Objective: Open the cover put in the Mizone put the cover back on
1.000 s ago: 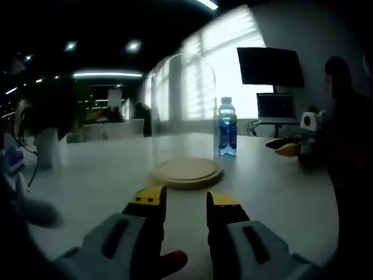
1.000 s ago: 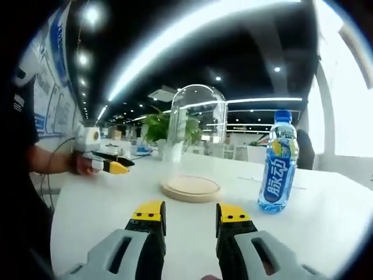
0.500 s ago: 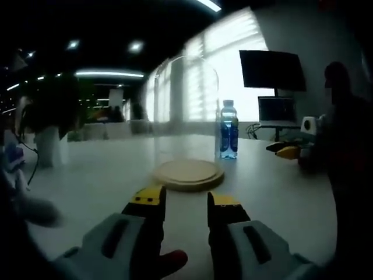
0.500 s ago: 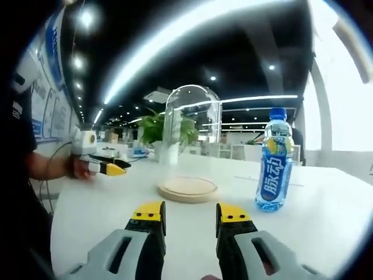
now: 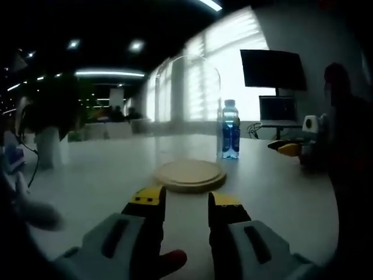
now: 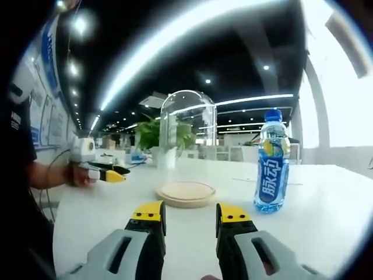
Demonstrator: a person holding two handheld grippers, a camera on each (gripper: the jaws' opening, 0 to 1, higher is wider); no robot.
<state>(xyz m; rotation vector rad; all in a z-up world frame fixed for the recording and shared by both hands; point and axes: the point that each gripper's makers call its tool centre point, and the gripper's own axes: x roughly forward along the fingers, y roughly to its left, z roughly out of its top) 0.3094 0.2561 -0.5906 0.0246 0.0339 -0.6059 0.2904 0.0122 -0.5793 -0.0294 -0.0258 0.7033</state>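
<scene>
Worktop (image 6: 326,216) lies bare between both parted tongs (image 5: 183,201) (image 6: 189,213), the covered wooden base (image 6: 186,193) and the Mizone bottle (image 6: 271,163) beside it.

I am working in a large open-plan office. I sit at a broad white table (image 6: 326,204) under a dark ceiling with long strip lights (image 6: 192,29) and small round spotlights. In my left gripper view a black wall screen (image 5: 274,69) hangs beside bright windows with blinds (image 5: 201,81), and a laptop (image 5: 277,108) stands below it on a desk. In my right gripper view a potted green plant (image 6: 156,135) stands on the table, printed posters (image 6: 44,99) line the wall, and further desks and chairs stretch away behind.
</scene>
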